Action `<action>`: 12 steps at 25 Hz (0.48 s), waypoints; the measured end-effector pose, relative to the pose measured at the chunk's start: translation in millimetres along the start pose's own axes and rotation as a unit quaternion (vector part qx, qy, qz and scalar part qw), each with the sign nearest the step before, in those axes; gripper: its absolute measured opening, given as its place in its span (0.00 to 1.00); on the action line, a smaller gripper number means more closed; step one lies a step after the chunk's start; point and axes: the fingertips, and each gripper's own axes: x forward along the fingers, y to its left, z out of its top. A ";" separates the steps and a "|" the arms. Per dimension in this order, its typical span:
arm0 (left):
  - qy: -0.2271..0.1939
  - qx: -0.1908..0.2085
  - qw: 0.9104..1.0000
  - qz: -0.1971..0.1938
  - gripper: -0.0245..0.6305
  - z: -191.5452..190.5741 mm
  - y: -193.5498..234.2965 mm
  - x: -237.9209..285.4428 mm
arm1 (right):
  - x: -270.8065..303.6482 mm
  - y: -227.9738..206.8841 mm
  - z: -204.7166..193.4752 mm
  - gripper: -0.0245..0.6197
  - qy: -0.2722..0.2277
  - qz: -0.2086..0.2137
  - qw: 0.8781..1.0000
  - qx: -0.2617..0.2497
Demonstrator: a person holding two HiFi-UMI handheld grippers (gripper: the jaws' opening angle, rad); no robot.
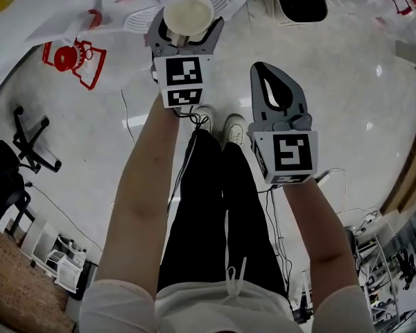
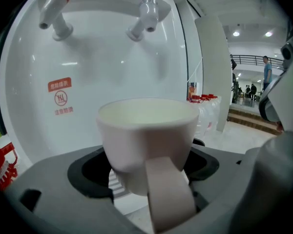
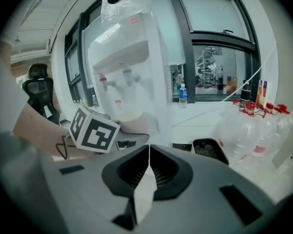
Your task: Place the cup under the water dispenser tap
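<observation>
Pinching the cup (image 2: 146,130) in the left gripper (image 1: 185,35), handle toward its camera. Shown only in the left gripper view: red tap (image 2: 53,9) at 11 o'clock and second tap (image 2: 146,14) at 12, above the cup. Pressed together and empty at the right gripper (image 3: 148,150).

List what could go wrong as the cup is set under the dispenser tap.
1. The red-capped tap and the plain tap sit close together; the cup could land between them.
2. The left gripper holds the cup by its lower body, so it might tip when the jaws open.
</observation>
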 end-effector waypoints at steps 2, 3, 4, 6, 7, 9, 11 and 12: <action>0.000 -0.001 1.000 0.004 0.70 0.1 2.6 1.2 | -1.3 1.4 -1.8 0.08 0.003 0.002 1.000 0.000; -0.001 -0.001 1.000 0.006 0.70 0.4 3.9 1.9 | -2.0 2.1 -2.9 0.08 0.004 0.003 1.000 0.000; -0.002 0.000 1.000 0.008 0.70 0.8 4.8 2.4 | -2.5 2.6 -4.2 0.08 0.005 0.004 1.000 0.000; -0.007 0.001 1.000 0.010 0.70 1.6 4.6 2.4 | -3.1 2.7 -6.9 0.08 0.009 0.004 1.000 0.000; -0.009 0.002 1.000 0.012 0.70 1.9 4.1 2.3 | -3.1 2.6 -8.0 0.08 0.010 0.003 1.000 0.001; -0.011 0.004 1.000 0.016 0.70 2.7 3.9 2.5 | -2.6 2.6 -9.1 0.08 0.011 0.001 1.000 0.006; -0.014 0.005 1.000 0.026 0.70 3.7 5.8 2.2 | -1.7 4.3 -8.8 0.08 0.010 0.001 1.000 0.012; -0.016 0.000 0.999 0.034 0.71 3.1 7.5 1.3 | -1.5 5.6 -8.5 0.08 0.010 0.002 1.000 0.014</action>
